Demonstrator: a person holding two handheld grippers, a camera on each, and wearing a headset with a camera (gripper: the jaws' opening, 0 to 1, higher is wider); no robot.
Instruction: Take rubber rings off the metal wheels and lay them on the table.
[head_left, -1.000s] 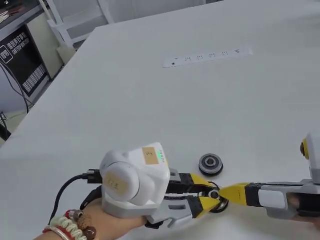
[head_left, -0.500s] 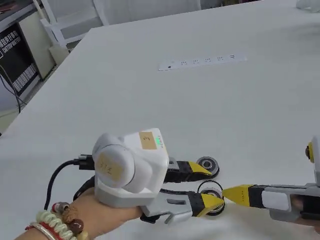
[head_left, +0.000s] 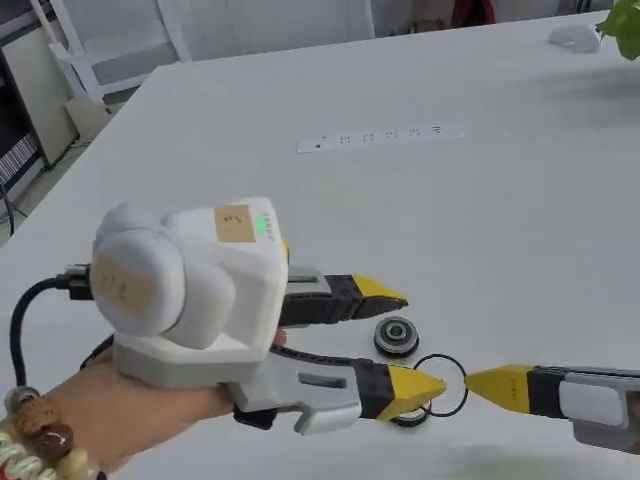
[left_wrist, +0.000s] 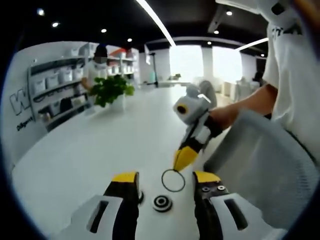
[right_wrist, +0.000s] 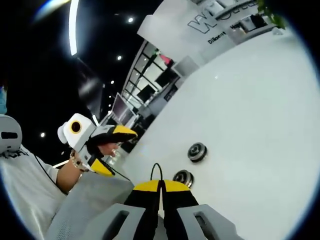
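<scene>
A thin black rubber ring (head_left: 440, 372) hangs just above the table, and my right gripper (head_left: 470, 382) is shut on its edge, coming in from the right. My left gripper (head_left: 420, 340) stands open with nothing between its jaws. One metal wheel (head_left: 397, 336) lies on the table between the left jaws. A second wheel (head_left: 410, 416) is partly hidden under the lower left jaw. In the left gripper view the ring (left_wrist: 173, 180) floats beyond the open gripper (left_wrist: 165, 177), above a wheel (left_wrist: 162, 203). The right gripper view has the gripper (right_wrist: 160, 186) shut on the ring (right_wrist: 156, 170), which is seen edge-on, with both wheels (right_wrist: 197, 151) (right_wrist: 183, 177) beyond.
A white power strip (head_left: 380, 137) lies flat further back on the white table (head_left: 500, 220). A green plant (left_wrist: 110, 90) stands at the far end of the table. White shelving (head_left: 120, 50) stands beyond the table's left edge.
The left gripper's jaws have opened and risen from the near wheel. The ring, which sat at that wheel, now hangs free in the right gripper. The camera has moved too.
</scene>
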